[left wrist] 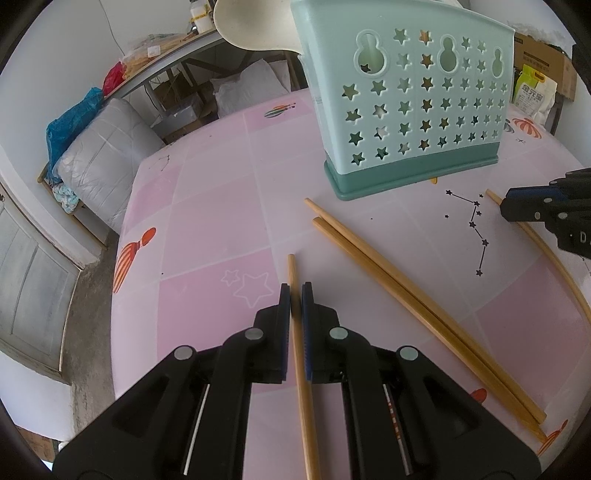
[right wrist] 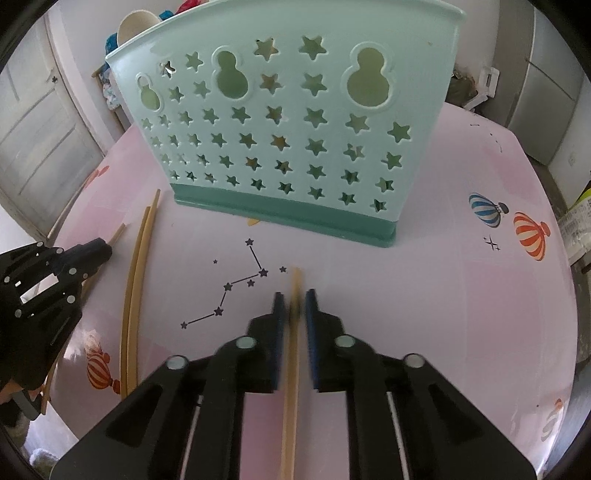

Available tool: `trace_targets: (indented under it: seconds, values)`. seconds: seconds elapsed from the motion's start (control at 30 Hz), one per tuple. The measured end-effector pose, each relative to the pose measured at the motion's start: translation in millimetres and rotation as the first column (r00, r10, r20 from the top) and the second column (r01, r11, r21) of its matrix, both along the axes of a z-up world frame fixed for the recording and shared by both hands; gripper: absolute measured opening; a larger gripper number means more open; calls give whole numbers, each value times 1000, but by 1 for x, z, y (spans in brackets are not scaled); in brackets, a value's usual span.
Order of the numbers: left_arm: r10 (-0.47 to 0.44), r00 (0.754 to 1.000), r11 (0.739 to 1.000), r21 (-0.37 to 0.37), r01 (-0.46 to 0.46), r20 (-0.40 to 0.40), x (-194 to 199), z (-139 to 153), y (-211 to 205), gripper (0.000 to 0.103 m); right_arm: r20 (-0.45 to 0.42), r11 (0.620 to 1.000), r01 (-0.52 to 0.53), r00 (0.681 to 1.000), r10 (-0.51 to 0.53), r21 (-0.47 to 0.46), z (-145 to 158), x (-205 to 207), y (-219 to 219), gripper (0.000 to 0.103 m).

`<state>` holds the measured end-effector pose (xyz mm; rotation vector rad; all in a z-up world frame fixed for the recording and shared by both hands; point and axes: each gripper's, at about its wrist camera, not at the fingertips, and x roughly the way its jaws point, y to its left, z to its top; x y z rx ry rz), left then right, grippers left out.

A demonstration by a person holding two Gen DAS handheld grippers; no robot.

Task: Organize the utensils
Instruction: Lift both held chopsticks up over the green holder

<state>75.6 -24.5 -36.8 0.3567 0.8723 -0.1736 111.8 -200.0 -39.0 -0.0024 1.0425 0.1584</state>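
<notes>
The left tool (left wrist: 295,286) is closed down on a wooden chopstick (left wrist: 300,354), its two blue-faced pads pressing the stick from either side; the stick runs straight between the black fingers, its tip poking out a little beyond them over the pink desk (left wrist: 207,229). This tool points steeply down toward the desk's near left part. The right tool (right wrist: 294,295) is likewise drawn in around a second chopstick (right wrist: 291,369), which is blurred in the right wrist view; a thin sliver of space seems to show beside the stick, so whether the pads fully press on it is hard to say, though the jaws stand nearly together. It too tilts steeply down, aimed at the middle of the desk in front of the holder. In the left wrist view the right tool appears at the desk's right edge, just over that chopstick. A pair of chopsticks (left wrist: 424,310) lies side by side on the desk between the two tools, slanting from near the holder back toward the near edge. The teal utensil holder (right wrist: 280,122), pierced with star-shaped holes and three gourd-shaped openings, stands upright toward the far side of the desk, with a pale spoon (left wrist: 251,26) rising from its left end.
</notes>
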Motion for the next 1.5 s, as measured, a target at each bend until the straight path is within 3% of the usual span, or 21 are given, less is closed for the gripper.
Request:
trace_targets:
  seconds: [0.2, 0.43, 0.57, 0.93, 1.17, 1.37, 1.5]
  values:
    - [8, 1000, 999, -45, -8, -3, 4, 3, 6, 5, 28, 998, 20, 999, -22, 66, 9, -2, -13, 6]
    - [42, 999, 971, -235, -45, -18, 12, 24, 38, 4, 120, 982, 66, 989, -88, 177, 43, -22, -36, 6]
    - [52, 998, 929, -368, -43, 17, 10, 49, 61, 4, 167, 966, 84, 978, -128, 244, 60, -34, -49, 6]
    - [19, 981, 803, -588, 99, 191, -15, 123, 80, 4, 313, 941, 89, 929, -197, 328, 105, -57, -63, 6]
    - [-8, 927, 766, -593, 246, 375, -27, 177, 67, 4, 363, 929, 93, 903, -230, 357, 122, -67, -72, 6]
    - [-32, 860, 733, -573, 367, 509, -22, 223, 41, 4, 376, 922, 95, 894, -245, 375, 125, -70, -75, 6]
    - [-5, 811, 736, -547, 399, 585, -8, 250, 22, 4, 384, 920, 91, 890, -247, 382, 126, -70, -74, 6]
